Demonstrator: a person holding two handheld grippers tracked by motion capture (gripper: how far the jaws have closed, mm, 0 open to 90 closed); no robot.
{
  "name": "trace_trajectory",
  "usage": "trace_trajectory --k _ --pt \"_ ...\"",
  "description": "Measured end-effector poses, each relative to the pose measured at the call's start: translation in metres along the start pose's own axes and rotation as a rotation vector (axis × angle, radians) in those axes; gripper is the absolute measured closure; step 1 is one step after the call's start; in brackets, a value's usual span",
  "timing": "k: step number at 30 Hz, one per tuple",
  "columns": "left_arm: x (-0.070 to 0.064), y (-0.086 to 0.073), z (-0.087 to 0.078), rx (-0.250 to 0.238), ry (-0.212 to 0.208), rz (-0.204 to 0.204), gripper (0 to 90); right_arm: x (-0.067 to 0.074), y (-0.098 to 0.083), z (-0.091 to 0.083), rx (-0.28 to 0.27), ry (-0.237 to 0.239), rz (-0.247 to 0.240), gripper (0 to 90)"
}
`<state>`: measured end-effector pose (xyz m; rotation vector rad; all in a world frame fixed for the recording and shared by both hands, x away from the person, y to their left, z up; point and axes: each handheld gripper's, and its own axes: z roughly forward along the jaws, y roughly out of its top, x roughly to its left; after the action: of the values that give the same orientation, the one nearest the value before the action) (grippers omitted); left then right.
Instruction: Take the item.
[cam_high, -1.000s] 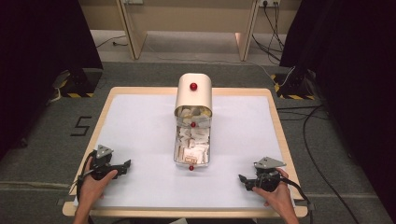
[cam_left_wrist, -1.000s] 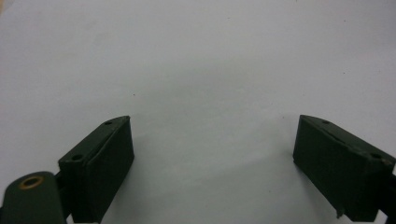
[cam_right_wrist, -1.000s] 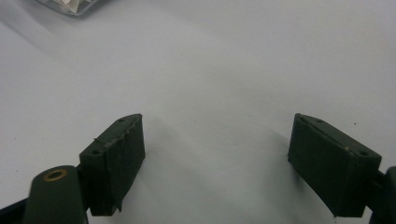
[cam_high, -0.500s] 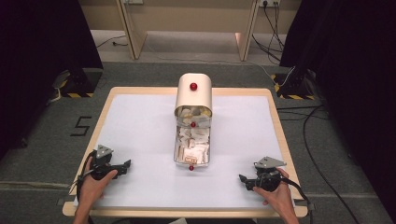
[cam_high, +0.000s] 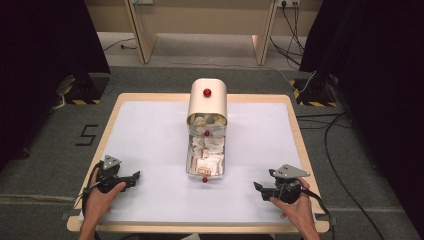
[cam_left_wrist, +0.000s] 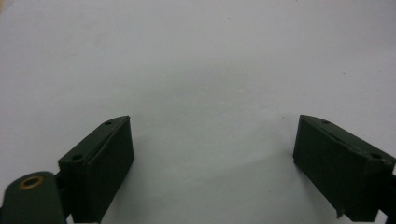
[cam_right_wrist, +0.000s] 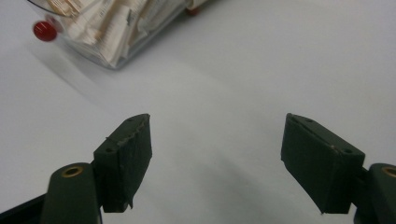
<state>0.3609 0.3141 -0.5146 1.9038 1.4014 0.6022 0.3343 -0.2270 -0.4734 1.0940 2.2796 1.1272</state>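
High view: my left gripper and right gripper low on table, box of packets between them, well ahead. Left gripper view: jaws apart, nothing between. Right gripper view: jaws apart, just been closing a bit, nothing between; box ahead-left, red knob.

I see a wooden-edged table under a white sheet; at its middle lies a beige box with its clear drawer pulled toward me, full of sachets.
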Motion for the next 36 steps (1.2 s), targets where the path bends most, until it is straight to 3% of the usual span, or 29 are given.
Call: trace_trajectory --k 23,32,36 --pt "0.0 0.0 0.0 0.0 0.0 0.0 11.4 0.028 0.036 0.001 -0.068 0.056 -0.082 31.8" --pt "0.0 0.0 0.0 0.0 0.0 0.0 11.4 0.041 0.056 0.006 -0.106 0.095 -0.127 35.8" --pt "0.0 0.0 0.0 0.0 0.001 0.0 11.4 0.044 0.061 0.008 -0.122 0.124 -0.122 36.9"
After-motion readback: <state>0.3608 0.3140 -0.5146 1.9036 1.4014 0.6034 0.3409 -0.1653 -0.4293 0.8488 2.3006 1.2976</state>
